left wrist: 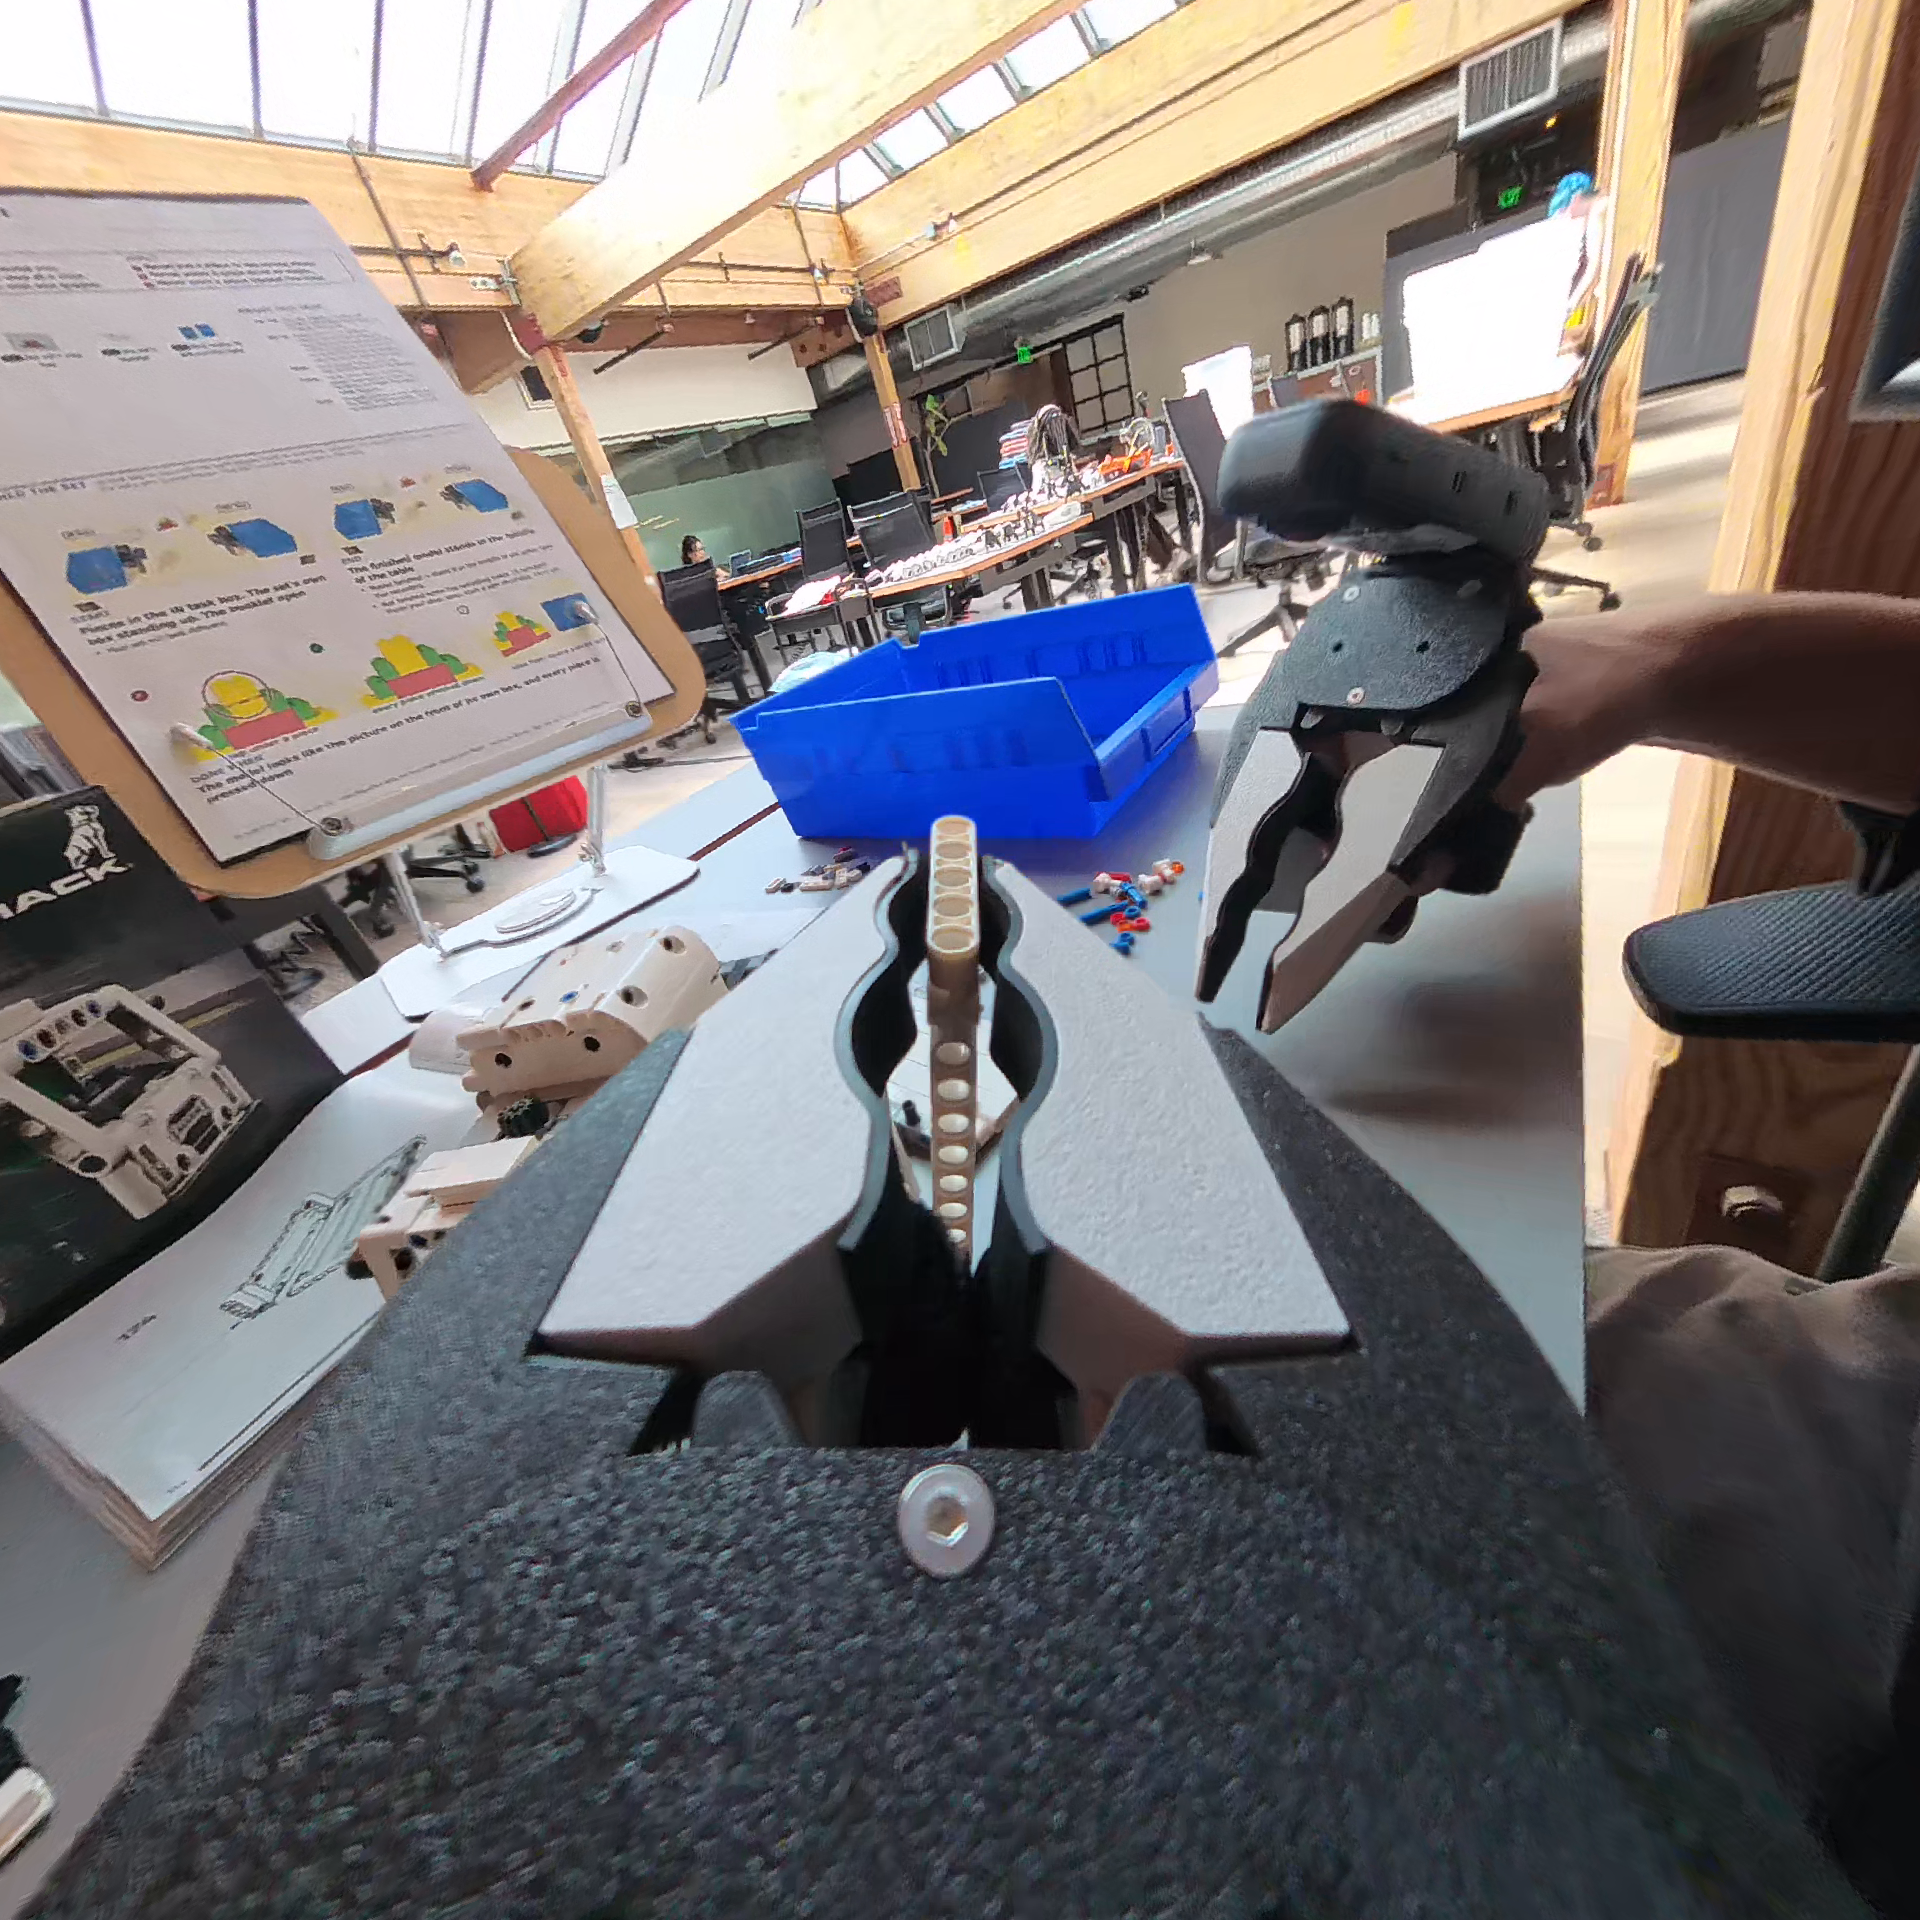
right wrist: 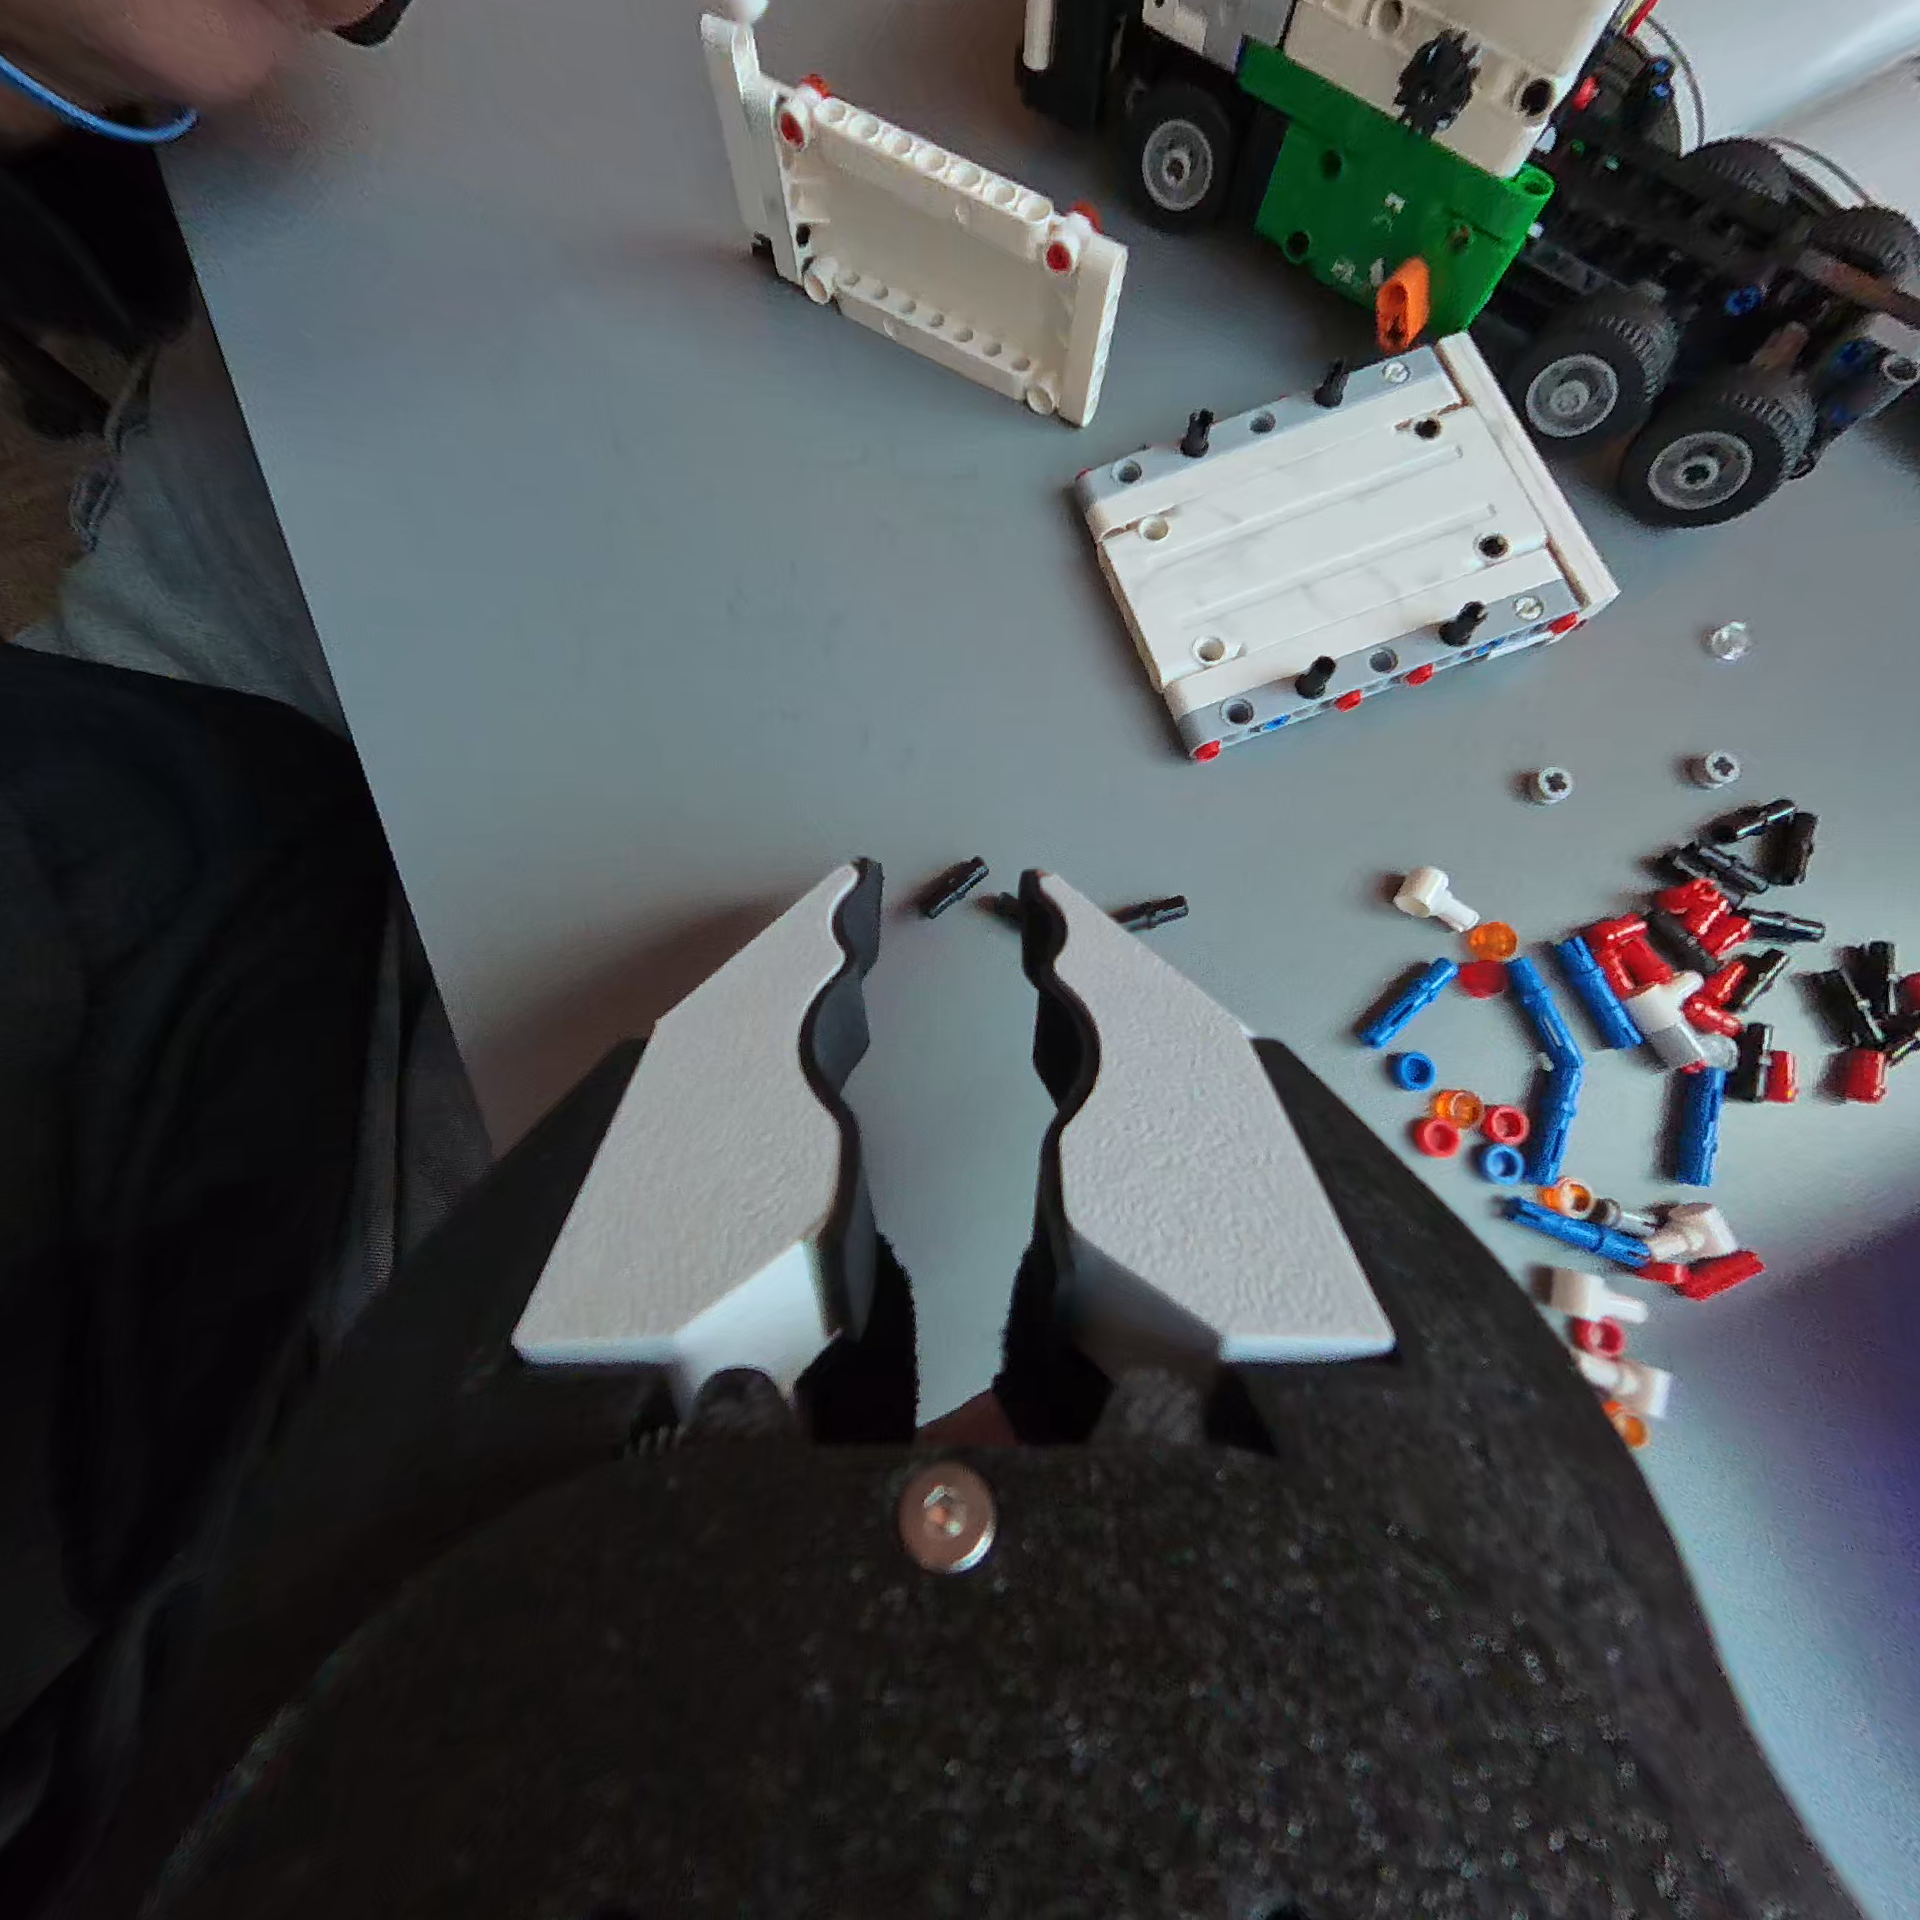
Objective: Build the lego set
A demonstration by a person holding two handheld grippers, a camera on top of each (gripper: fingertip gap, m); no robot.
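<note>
Left gripper: fingers closed on a tan perforated beam, held above the grey table near a blue bin. Right gripper: fingers spread, nothing gripped, tips over small black pins beside loose red and blue pieces.

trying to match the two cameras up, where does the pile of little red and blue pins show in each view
Left wrist view: the small red and blue pins lie mid-frame on the grey table, below the blue bin, beside the open right gripper.
Right wrist view: the pins are scattered at right, right of the open gripper.
Shared landmark: the grey table.
</note>
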